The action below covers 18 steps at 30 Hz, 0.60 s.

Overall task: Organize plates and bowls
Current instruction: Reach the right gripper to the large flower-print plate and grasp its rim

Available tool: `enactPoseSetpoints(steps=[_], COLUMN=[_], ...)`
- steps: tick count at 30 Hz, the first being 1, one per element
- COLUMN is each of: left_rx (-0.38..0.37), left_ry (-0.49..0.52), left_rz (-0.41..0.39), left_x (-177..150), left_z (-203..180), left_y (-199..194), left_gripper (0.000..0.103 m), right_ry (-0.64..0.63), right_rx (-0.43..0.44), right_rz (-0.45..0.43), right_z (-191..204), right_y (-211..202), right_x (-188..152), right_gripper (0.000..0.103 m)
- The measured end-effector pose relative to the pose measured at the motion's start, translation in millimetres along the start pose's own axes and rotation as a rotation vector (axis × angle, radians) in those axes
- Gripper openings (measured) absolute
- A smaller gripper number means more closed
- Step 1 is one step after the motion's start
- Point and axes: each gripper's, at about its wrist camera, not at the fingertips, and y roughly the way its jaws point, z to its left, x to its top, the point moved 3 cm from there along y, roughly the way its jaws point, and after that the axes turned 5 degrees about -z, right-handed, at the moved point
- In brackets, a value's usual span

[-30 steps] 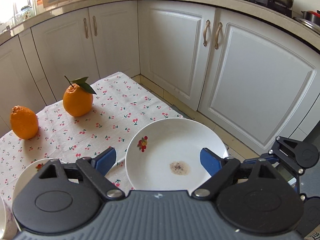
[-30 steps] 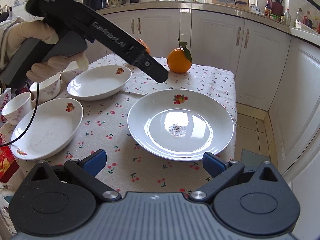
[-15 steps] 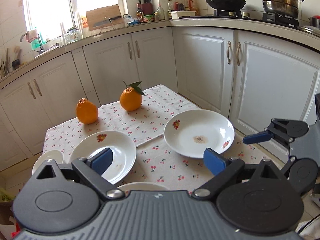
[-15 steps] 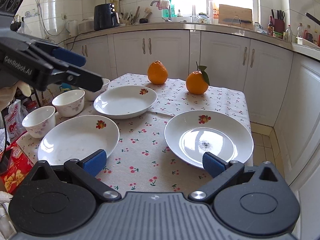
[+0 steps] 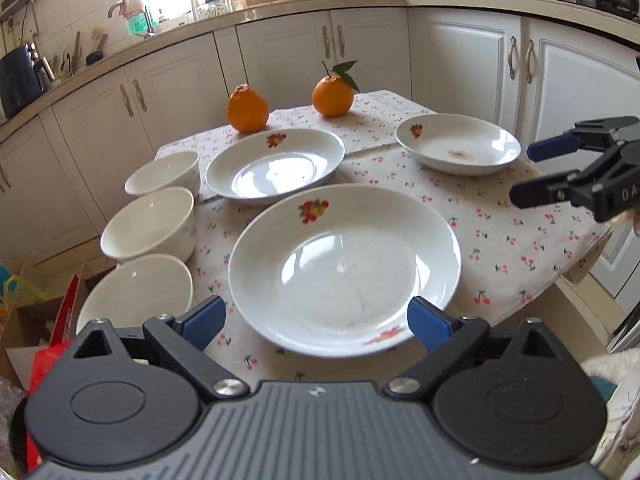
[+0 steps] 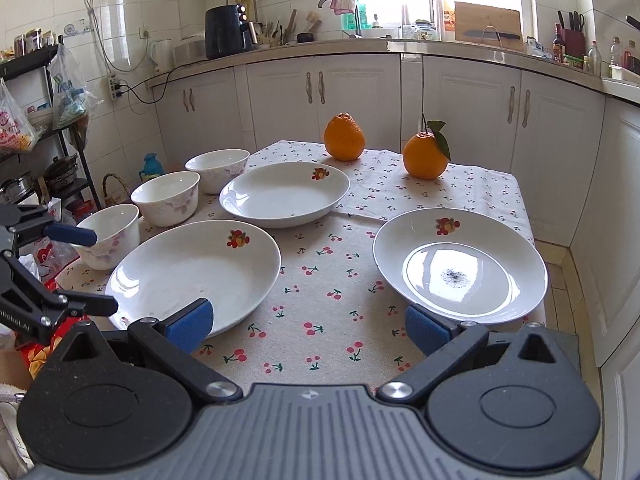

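Near plate (image 5: 344, 268): laid flat, rim up, on the cherry-print tablecloth (image 5: 500, 220); round, so no long axis is shown.
Soiled plate (image 6: 460, 264): set at the table's right edge.
Far plate (image 5: 276, 164): placed before two oranges (image 5: 247, 109).
Bowls (image 5: 150, 224): three lined along the left edge, nearest partly hidden.
Left gripper (image 5: 316, 322): fingers held apart, nothing gripped.
Right gripper (image 6: 308, 326): fingers likewise spread, nothing between them.
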Motion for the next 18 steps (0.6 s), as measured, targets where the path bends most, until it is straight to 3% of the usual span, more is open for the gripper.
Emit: enactPoseSetpoints(steps=[6,18], left_rx=[-0.041,-0.13], left_ry=[-0.041,-0.039], left_rz=[0.048,0.017], left_x=[-24.5,-27.8], left_z=[7.3,6.5], left_y=[13.5,32.7], left_gripper=[0.099,0.099], right_ry=[0.002,-0.018], right_rx=[-0.021,-0.048], right_rz=[0.031,0.114], right_z=[4.1,8.5], right_y=[8.3,24.6], right_x=[-0.6,-3.0], right_gripper=[0.103,0.103])
